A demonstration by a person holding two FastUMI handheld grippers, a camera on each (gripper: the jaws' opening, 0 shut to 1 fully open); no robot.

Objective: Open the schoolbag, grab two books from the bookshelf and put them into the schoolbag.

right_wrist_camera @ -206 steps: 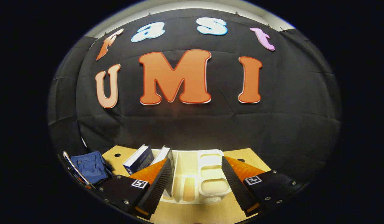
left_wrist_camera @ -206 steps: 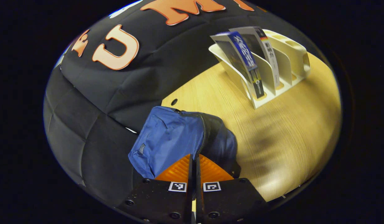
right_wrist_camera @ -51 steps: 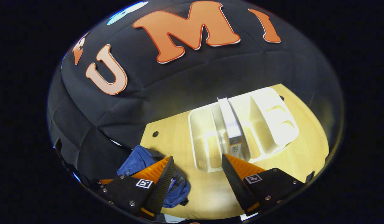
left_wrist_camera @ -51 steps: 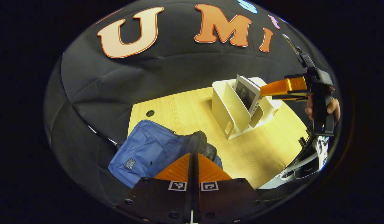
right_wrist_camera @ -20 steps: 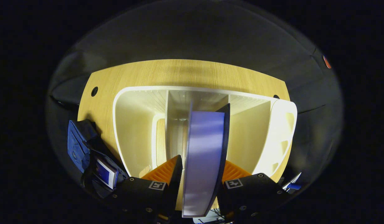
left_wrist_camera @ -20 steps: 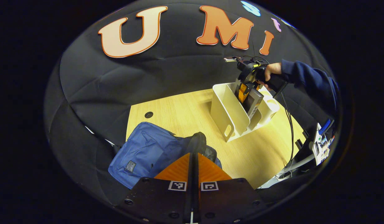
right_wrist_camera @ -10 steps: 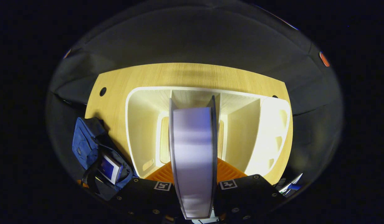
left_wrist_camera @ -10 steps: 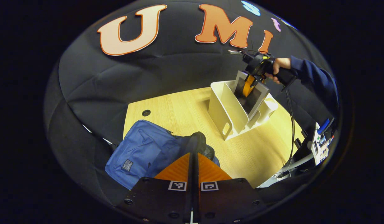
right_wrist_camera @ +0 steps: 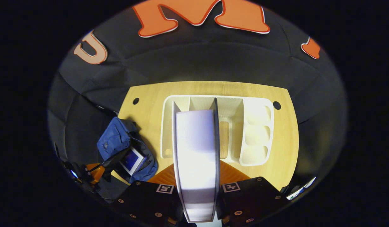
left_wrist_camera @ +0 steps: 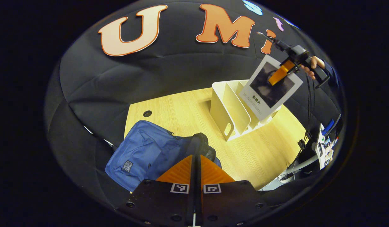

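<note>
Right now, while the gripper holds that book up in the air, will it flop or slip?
Probably not floppy: the book hangs flat and straight from the right gripper, pinched near its top edge. It might swing or twist, since its whole lower part hangs free above the bookshelf. Its cover looks smooth, so slipping seems possible.

Both grippers carry black bodies with round screws and square black-and-white markers. At two o'clock in the left gripper view, a hand (left_wrist_camera: 310,65) wears a dark blue sleeve (left_wrist_camera: 329,70).
</note>
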